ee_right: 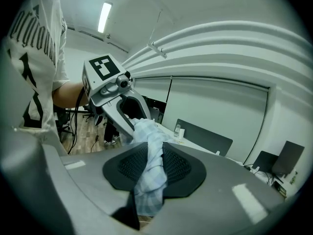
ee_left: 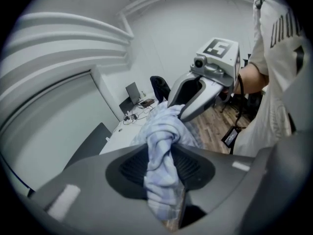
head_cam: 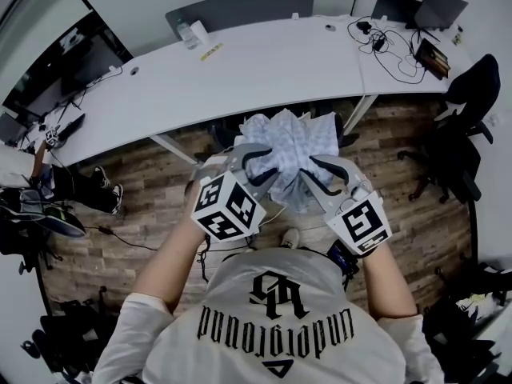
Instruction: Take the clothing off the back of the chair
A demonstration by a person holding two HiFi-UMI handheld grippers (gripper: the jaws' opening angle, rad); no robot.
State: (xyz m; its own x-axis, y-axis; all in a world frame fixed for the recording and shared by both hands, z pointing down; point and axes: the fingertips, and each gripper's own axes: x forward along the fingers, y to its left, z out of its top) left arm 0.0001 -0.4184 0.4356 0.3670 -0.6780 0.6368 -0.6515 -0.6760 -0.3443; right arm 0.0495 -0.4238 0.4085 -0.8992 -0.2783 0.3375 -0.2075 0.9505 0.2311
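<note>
A pale blue checked garment [head_cam: 290,144] is bunched up in front of me, over a dark chair [head_cam: 226,134] that it mostly hides. My left gripper [head_cam: 268,168] pinches the cloth's left side and my right gripper [head_cam: 310,171] its right side, the two close together. In the left gripper view a twisted fold of the garment [ee_left: 159,151] is pressed between the left gripper's [ee_left: 164,166] pads, and the right gripper [ee_left: 180,112] bites the same bundle beyond. In the right gripper view the garment [ee_right: 149,153] is clamped in the right gripper [ee_right: 150,169], with the left gripper [ee_right: 133,122] gripping behind.
A long white desk [head_cam: 264,66] curves just beyond the chair, with a bottle [head_cam: 186,32], a laptop [head_cam: 436,8] and tangled cables [head_cam: 392,54] on it. A black office chair [head_cam: 464,118] stands at the right. A monitor [head_cam: 56,66] and bags sit at the left on the wooden floor.
</note>
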